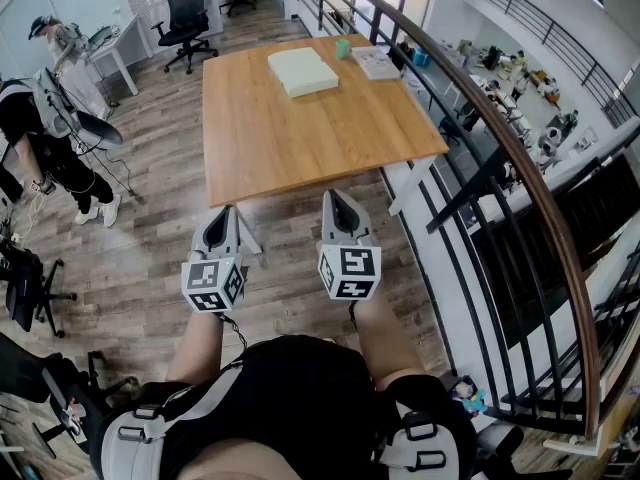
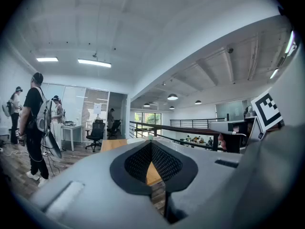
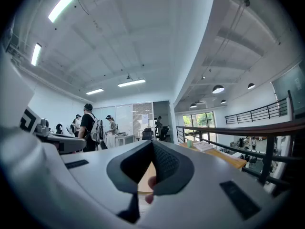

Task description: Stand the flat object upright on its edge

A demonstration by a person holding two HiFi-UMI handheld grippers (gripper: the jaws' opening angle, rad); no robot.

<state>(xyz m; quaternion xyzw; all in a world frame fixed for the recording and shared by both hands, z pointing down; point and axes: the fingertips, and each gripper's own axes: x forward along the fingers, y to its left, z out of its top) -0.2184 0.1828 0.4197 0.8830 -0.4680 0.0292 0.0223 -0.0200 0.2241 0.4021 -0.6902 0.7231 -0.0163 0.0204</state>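
Head view: we are holding left gripper (image 1: pixel 225 213) and right gripper (image 1: pixel 333 200), jaws together, short of the table (image 1: pixel 300 143), slab (image 1: pixel 302 71) lying flat at its far end.

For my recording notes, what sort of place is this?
Probably an open-plan office or lab on a mezzanine: a wooden table stands beside a railing overlooking cluttered workbenches below, and an office chair sits nearby.
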